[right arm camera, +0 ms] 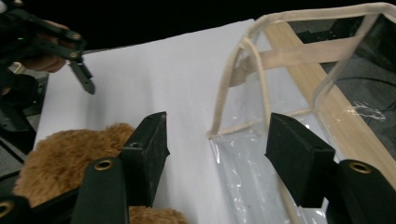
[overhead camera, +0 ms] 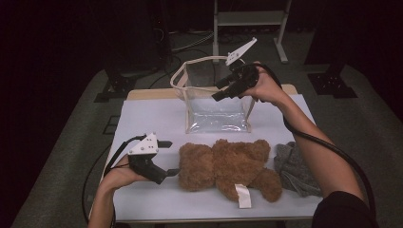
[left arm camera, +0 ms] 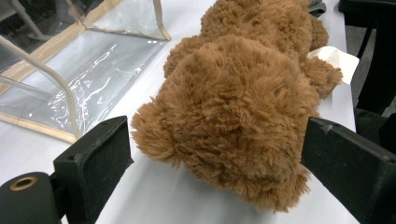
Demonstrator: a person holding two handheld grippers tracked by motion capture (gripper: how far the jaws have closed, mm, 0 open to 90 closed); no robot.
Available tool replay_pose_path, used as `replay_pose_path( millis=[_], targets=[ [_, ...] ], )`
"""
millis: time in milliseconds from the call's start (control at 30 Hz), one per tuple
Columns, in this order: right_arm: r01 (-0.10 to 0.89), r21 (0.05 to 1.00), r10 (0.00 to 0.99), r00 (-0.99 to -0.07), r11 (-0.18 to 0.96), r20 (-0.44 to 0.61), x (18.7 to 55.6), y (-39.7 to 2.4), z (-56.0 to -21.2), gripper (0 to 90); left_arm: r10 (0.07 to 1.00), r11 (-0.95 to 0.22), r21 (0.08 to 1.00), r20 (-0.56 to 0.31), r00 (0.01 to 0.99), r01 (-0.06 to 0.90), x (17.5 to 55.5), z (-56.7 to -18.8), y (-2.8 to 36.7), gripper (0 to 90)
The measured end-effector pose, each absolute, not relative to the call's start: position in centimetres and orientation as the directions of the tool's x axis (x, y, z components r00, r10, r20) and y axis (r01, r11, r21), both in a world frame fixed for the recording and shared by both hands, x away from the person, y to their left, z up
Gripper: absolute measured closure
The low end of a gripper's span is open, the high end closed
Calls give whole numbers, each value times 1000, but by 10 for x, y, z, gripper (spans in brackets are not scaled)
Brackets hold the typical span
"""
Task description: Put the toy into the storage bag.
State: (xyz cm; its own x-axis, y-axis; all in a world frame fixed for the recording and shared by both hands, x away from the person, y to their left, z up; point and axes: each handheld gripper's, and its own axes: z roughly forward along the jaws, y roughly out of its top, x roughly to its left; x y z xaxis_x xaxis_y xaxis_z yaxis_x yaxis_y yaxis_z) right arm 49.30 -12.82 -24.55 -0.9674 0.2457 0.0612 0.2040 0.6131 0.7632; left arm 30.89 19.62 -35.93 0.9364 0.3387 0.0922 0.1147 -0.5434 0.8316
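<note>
A: Anything inside the clear plastic bag with beige trim (overhead camera: 216, 102)?
B: Nothing visible. The right gripper (overhead camera: 219, 90) hovers open over its rim.
A: And the fluffy brown teddy bear (overhead camera: 228, 166)?
B: On the near table, its head between the left gripper's (overhead camera: 168, 157) open jaws.

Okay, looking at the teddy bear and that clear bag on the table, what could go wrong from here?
1. The left gripper has its jaws open around the teddy bear's head without pressing; closing on loose plush alone, it might slip off when lifted.
2. The clear bag is soft-sided, and the right gripper hovers open at its rim; unheld, the mouth may sag.
3. The bear looks about as wide as the bag, so it could snag on the rim.
</note>
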Motion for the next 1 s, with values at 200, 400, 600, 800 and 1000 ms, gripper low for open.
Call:
replay_pose_path(
  millis=[200,400,600,800,1000],
  targets=[
    [233,749,272,-959,620,73,512,-126,-254,397,338,-547,829,88,937,119,309,-361,197,77],
    [273,725,309,-947,632,87,523,-127,-266,435,342,-538,835,90,936,116,309,-359,200,77],
    [299,703,328,-940,646,98,526,-127,-272,558,341,-537,836,92,936,113,308,-359,199,77],
    [317,673,337,-935,668,105,524,-126,-277,731,340,-535,837,94,936,110,307,-358,200,77],
    [331,656,359,-928,679,96,520,-125,-278,859,337,-537,837,93,937,110,307,-358,200,77]
  ],
)
